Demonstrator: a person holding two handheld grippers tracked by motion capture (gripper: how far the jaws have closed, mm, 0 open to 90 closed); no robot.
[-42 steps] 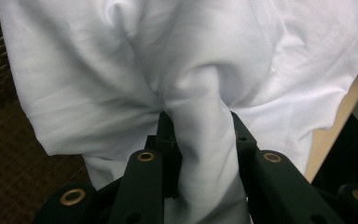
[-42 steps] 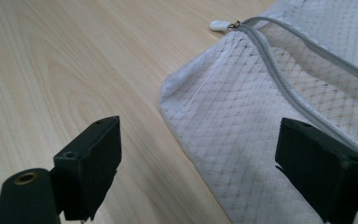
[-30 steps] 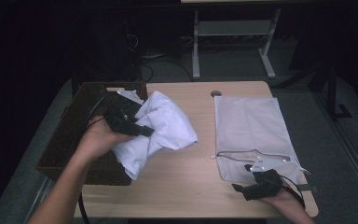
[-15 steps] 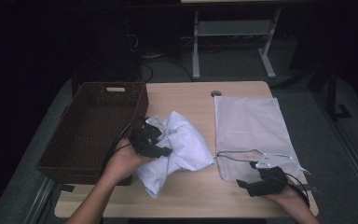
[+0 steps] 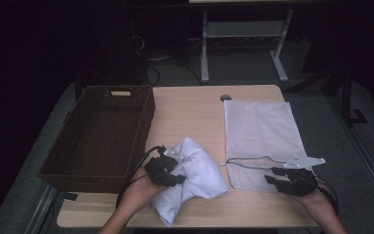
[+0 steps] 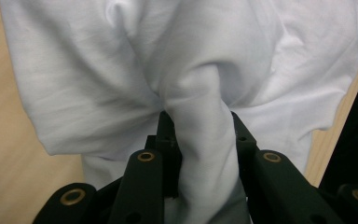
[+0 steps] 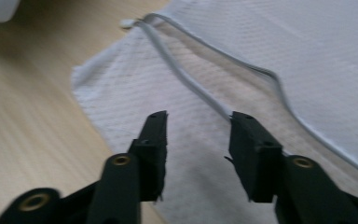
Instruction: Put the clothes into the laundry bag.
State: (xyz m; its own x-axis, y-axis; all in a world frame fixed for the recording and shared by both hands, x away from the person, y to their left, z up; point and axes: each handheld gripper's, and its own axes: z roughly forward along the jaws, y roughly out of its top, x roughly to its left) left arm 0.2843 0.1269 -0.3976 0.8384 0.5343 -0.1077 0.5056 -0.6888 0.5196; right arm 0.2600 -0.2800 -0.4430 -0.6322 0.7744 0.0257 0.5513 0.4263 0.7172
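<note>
The white garment lies bunched on the wooden surface, near its front edge and just right of the wicker basket. Its long axis runs on a slant, from a rounded upper end beside the basket's near right corner down to a narrower tail that points at the surface's front edge. The left tool is clamped on a thick fold of that garment; in the left gripper view the cloth rises as a pinched ridge between the two black jaws, with the rest fanning out beyond them.

To the right, well apart from the garment, a white mesh bag lies flat with its long axis running away from the person, its far short edge close to the surface's back edge. A grey drawstring loops across its near end. The right tool sits over the bag's near right corner. Its jaws have just been closing, and in the right gripper view they stand apart over the mesh; the drawstring runs close to the right jaw, though the blur makes it hard to tell whether anything is pinched.

A bare strip of wood separates garment and bag. The basket's tall wall closes off the left side.
</note>
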